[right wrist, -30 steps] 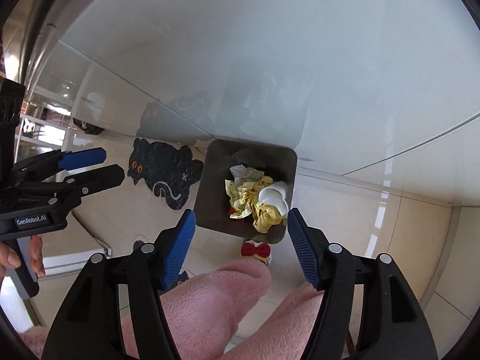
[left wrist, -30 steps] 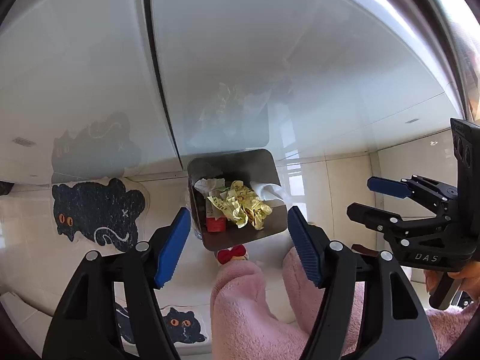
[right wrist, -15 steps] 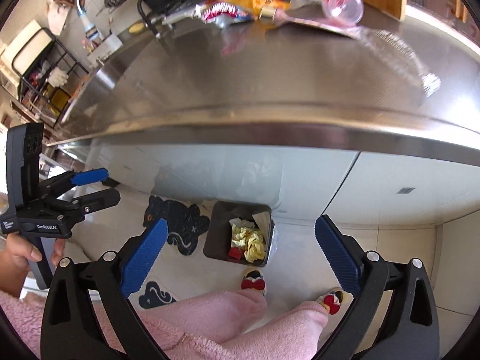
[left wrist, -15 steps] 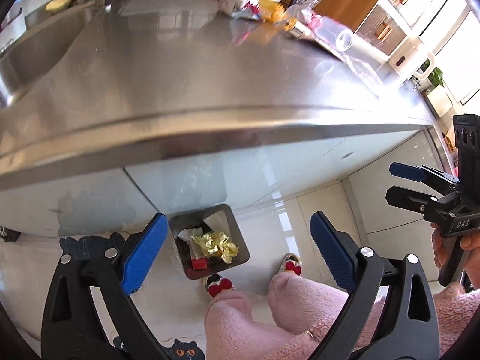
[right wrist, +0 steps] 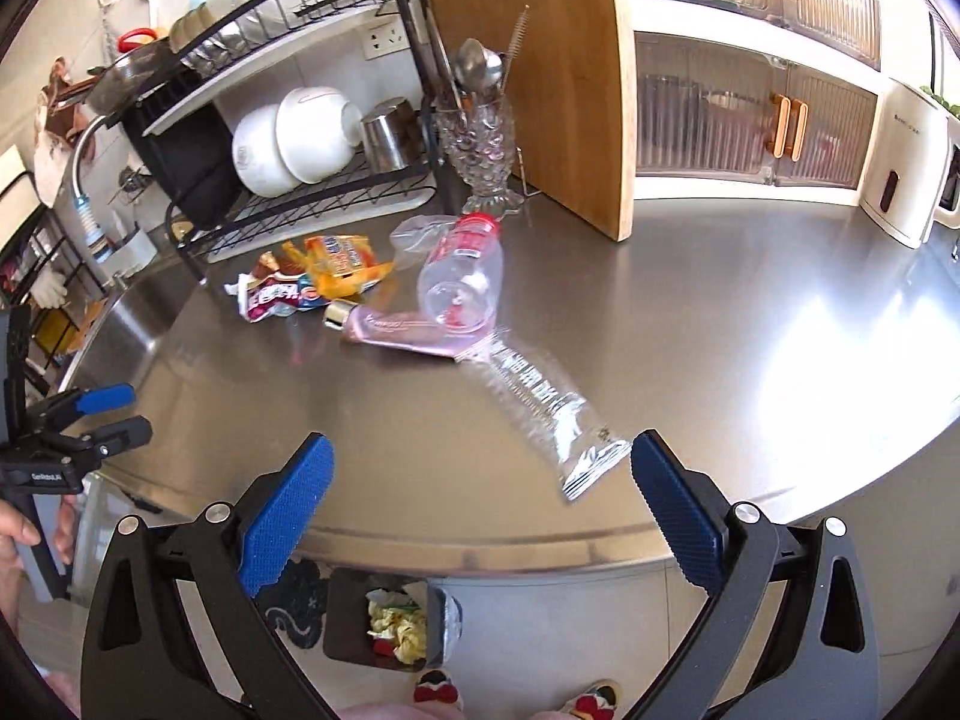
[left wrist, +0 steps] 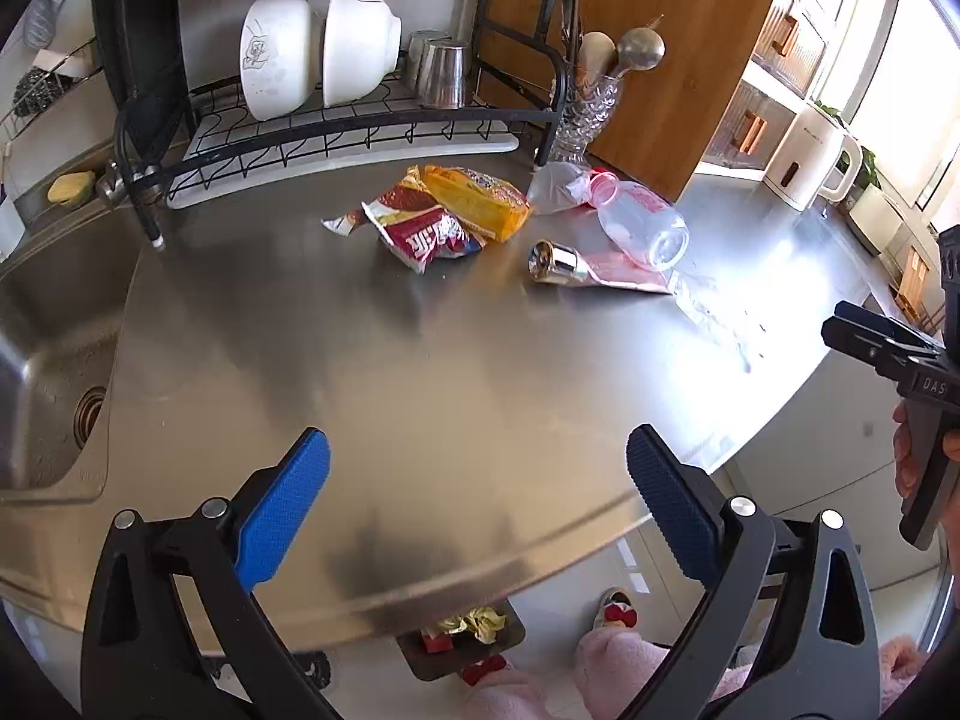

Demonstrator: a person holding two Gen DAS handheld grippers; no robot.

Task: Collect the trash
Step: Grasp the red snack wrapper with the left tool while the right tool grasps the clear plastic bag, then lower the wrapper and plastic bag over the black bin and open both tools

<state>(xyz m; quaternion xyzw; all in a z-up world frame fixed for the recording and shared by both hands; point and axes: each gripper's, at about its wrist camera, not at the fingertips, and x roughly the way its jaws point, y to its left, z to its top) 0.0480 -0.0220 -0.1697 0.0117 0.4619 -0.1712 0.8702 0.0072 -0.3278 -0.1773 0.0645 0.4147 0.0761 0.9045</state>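
Note:
Trash lies on the steel counter [left wrist: 420, 372]: a red snack bag [left wrist: 420, 234], an orange snack bag [left wrist: 474, 198], a pink tube with a silver cap [left wrist: 594, 273], a clear plastic bottle [left wrist: 642, 225] and a clear wrapper [right wrist: 540, 414]. The same items show in the right wrist view: bottle [right wrist: 462, 282], tube [right wrist: 396, 324], bags [right wrist: 300, 294]. A dark trash bin [right wrist: 372, 624] with crumpled paper stands on the floor below the counter edge. My left gripper [left wrist: 477, 510] and right gripper [right wrist: 480, 516] are both open and empty above the counter's front edge.
A dish rack [left wrist: 336, 114] with white bowls and steel cups stands at the back. A sink [left wrist: 48, 348] is at the left. A glass utensil holder [right wrist: 480, 156], a wooden board [right wrist: 540, 72] and a white kettle [left wrist: 810, 156] stand behind the trash.
Both grippers have swung up from looking down at the floor bin to looking across the counter top. Both stay open and empty.

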